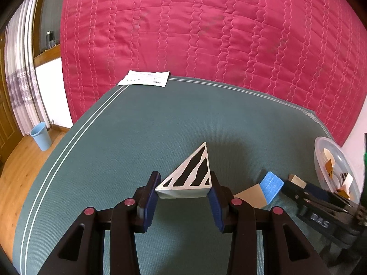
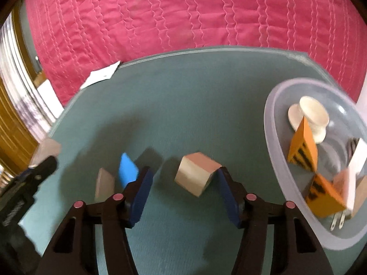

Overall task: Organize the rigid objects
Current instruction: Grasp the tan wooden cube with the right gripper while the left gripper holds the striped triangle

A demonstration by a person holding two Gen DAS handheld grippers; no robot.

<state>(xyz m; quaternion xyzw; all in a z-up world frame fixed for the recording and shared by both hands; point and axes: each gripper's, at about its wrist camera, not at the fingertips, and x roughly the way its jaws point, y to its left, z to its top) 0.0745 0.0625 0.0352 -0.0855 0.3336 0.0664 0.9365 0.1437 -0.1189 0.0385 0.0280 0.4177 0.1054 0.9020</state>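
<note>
My left gripper (image 1: 183, 194) is shut on a white triangular block with black stripes (image 1: 187, 180), both pads against its sides, just above the green mat (image 1: 137, 137). My right gripper (image 2: 184, 183) is open over the mat; a plain wooden cube (image 2: 197, 175) lies between its fingers, touching the right pad. A wooden block with a blue face (image 1: 261, 189) lies to the right of the left gripper; it also shows in the right wrist view (image 2: 127, 170). A clear plastic bowl (image 2: 275, 137) at the right holds orange striped blocks (image 2: 302, 146), a white spool and other pieces.
The mat lies on a red quilted bed (image 1: 206, 34). A white paper sheet (image 1: 144, 78) sits at the mat's far left corner. A blue bin (image 1: 41, 136) stands on the wooden floor at left. The right gripper's body (image 1: 321, 210) is beside the bowl (image 1: 321, 167).
</note>
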